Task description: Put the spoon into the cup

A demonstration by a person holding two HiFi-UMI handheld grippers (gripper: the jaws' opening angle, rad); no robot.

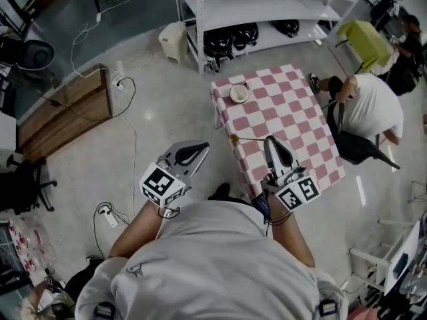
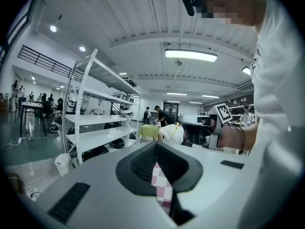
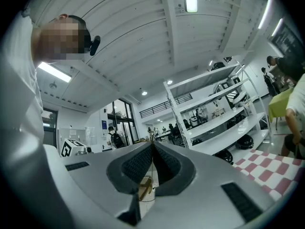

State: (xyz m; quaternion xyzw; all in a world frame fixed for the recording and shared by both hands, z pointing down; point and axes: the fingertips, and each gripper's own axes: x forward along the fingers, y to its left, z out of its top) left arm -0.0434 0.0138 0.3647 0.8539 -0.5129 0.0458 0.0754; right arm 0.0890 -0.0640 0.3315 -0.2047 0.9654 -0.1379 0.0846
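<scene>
The surface (image 1: 297, 112) wears a pink-and-white checked cloth and stands at 12 o'clock from the person. The cup (image 1: 238, 93), white and upright, sits on it near the far corner at 11 o'clock. The spoon (image 1: 234, 139) is gold. Its bowl hangs right at the cloth's 9 o'clock edge, well apart from the cup, and its thin handle runs toward 3 o'clock.

The right tool (image 1: 269, 141) is clenched on the end of that handle. In the right gripper view the jaws meet at their tips, with the gold bowl showing in the gap beneath them. The left tool (image 1: 202, 147) is off the surface at 9 o'clock, over the floor. Its jaws are pressed together on nothing, and a strip of checked cloth shows through the gap behind them.

Each tool carries a cube faced with black-and-white square markers (image 1: 159, 183), which are block patterns rather than letters.

Beyond the surface, at 12 o'clock, a white shelf rack (image 1: 267, 5) holds black helmets (image 1: 230, 40). A seated person in a white shirt (image 1: 375, 105) is at 2 o'clock, just beside the surface.
</scene>
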